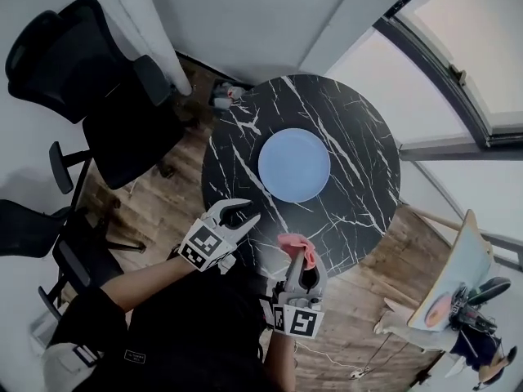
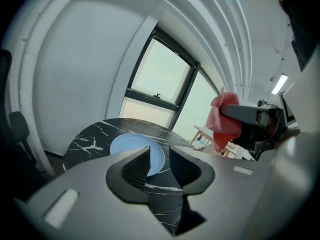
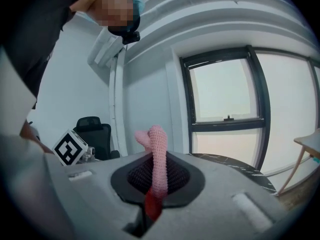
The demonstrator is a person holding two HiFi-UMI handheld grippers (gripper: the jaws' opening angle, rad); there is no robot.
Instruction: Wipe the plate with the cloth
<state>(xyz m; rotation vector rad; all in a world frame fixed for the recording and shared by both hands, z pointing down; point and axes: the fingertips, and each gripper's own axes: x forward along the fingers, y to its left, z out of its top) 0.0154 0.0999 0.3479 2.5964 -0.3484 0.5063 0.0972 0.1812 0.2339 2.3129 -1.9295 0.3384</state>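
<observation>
Our right claw [image 1: 300, 261] clamped the pink cloth [image 1: 294, 245] over the dark marble worktop [image 1: 364, 145] at its six-o'clock edge. The blue plate [image 1: 294, 164] lay apart at twelve o'clock from the cloth. Our left claw [image 1: 245, 213], at nine o'clock, held its jaws apart with nothing between them.

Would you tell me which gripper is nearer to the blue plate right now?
Left, by a little. The left gripper sits open off the plate's near-left edge; the right gripper, clamping the pink cloth, hangs farther back at the table's near rim.
</observation>
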